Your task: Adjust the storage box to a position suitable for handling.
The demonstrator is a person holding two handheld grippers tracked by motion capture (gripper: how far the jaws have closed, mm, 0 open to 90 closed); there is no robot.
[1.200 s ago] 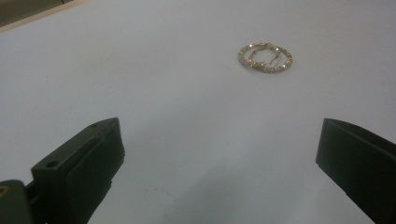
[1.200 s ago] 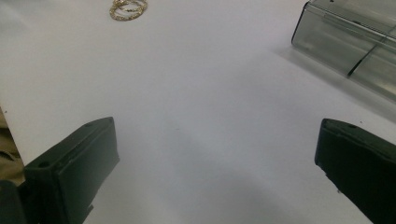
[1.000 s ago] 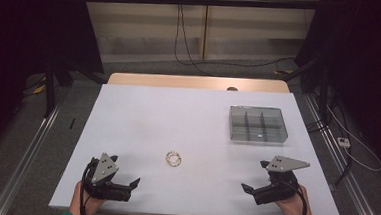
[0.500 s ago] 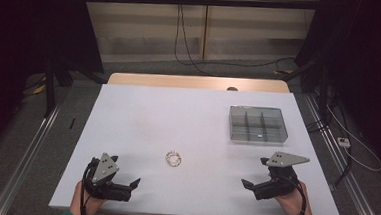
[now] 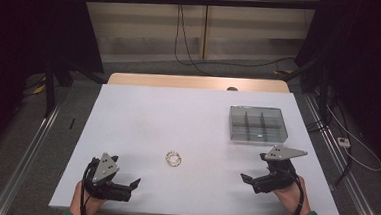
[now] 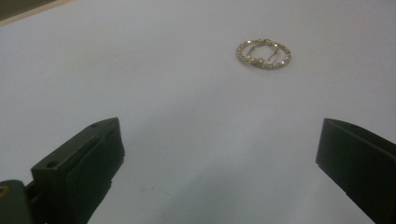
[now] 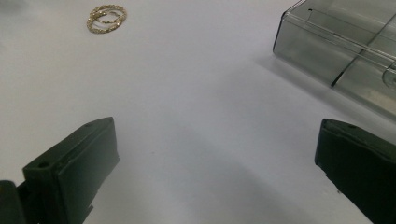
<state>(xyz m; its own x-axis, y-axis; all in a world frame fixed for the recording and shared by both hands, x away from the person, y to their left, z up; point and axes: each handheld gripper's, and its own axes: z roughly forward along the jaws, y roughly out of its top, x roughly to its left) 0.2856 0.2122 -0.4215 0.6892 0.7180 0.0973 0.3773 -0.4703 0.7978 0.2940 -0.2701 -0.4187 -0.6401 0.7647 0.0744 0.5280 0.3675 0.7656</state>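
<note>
**Lining up on the rings, nothing picked yet**

Both my tongs are released and carry nothing. My left gripper (image 5: 132, 184) rests low at the near left of the white table (image 5: 142, 119), jaws spread wide and aimed toward the small gold-coloured beaded rings (image 5: 174, 159), which lie flat in a little overlapping cluster on the bare table between my two hands. My right gripper (image 5: 244, 179) hovers at the near right, jaws equally wide, with the clear plastic compartment box (image 5: 257, 124) just beyond it. I judge I am at the approach step. Next I need to bring one gripper forward over the rings, drop its tips to the tabletop and close gently: thin, flat rings could easily skid away.
</note>
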